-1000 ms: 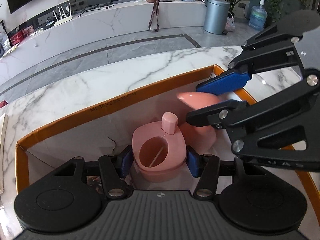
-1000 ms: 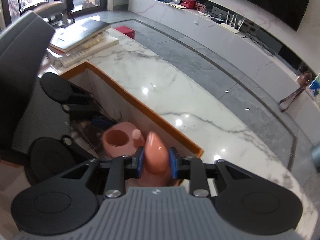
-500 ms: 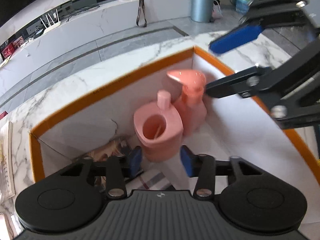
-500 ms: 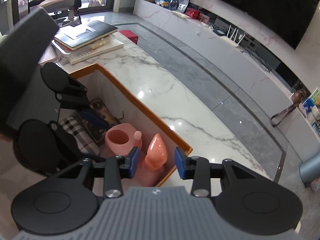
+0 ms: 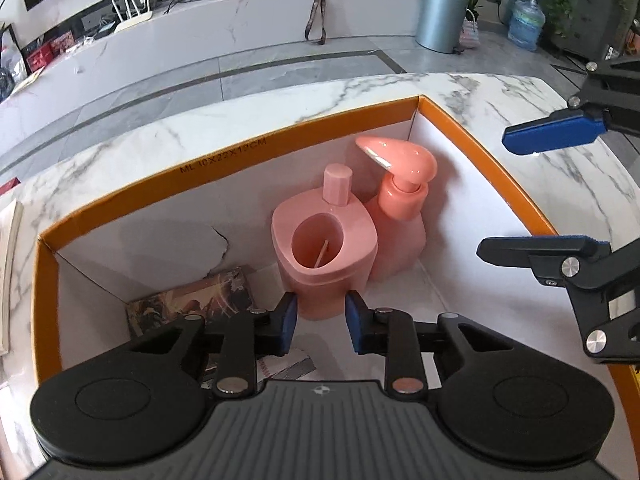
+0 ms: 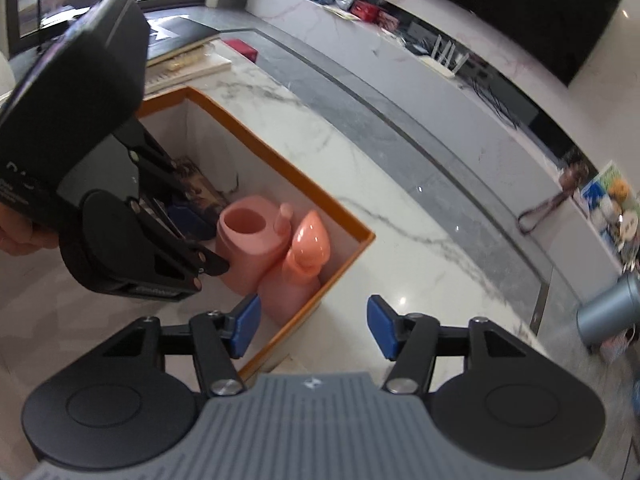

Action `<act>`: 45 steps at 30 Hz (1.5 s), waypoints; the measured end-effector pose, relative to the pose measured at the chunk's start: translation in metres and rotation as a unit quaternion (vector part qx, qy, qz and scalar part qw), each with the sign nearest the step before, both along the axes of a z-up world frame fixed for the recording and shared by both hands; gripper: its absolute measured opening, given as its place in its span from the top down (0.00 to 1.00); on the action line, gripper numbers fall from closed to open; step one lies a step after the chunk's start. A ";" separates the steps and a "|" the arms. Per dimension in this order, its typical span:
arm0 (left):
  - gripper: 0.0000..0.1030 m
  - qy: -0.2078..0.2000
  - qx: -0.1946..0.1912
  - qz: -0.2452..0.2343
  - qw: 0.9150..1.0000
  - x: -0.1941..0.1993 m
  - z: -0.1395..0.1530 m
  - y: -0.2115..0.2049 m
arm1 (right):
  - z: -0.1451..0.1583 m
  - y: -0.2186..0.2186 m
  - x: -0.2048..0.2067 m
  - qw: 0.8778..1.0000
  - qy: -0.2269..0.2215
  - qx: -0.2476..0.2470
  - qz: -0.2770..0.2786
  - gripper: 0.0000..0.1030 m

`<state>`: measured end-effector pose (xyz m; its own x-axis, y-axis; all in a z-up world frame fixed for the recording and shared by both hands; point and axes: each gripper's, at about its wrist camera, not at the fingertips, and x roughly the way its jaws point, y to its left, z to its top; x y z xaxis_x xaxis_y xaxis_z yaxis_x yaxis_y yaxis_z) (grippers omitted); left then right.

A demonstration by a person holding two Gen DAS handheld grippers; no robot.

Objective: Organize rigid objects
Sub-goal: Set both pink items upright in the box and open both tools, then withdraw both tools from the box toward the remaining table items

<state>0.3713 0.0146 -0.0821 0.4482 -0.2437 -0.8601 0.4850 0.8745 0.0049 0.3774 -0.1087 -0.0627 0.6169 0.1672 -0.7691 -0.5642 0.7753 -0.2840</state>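
**Pink bathroom set stands in orange-rimmed box as both tongs hang open**

A pink toothbrush holder and a pink soap dispenser stand upright, side by side and touching, in the far right corner of a white cardboard box with an orange rim. The box sits on a white marble table.

Seen from the left wrist camera, the left gripper hangs just in front of the holder with its blue-padded fingers spread to either side of the holder's base; the pads appear slightly apart from its walls, gripping nothing. The holder has a round opening on top and a short peg behind it. The dispenser's pump head points to the left, towards the far wall of the box. A patterned booklet lies on the box floor to the left of the holder, with a plaid cloth nearer, partly hidden under the gripper.

The right gripper is wide open and empty, above the near right rim of the box, well apart from the dispenser. From its camera, the left tool's black body is seen reaching into the box from the left.

Beyond the table lie a grey floor, a long marble counter and a metal bin.
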 end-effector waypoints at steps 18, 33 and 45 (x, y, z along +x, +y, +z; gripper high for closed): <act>0.67 -0.118 -0.028 -0.044 0.992 -0.112 0.075 -0.006 | 0.043 -0.055 -0.059 0.988 0.003 0.120 -0.102 0.42; 0.67 -0.040 -0.069 -0.053 0.995 -0.222 0.085 -0.084 | 0.015 -0.141 -0.236 0.928 -0.015 0.249 -0.279 0.48; 0.68 -0.047 0.034 0.000 0.998 -0.253 0.032 -0.089 | -0.051 -0.082 -0.268 0.958 0.044 0.196 -0.205 0.35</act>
<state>0.1183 -0.0740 -0.0504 0.5268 -0.1867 -0.8293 0.4802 0.8703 0.1091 0.1098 -0.1909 -0.1132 0.6290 0.2117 -0.7480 -0.1977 0.9741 0.1094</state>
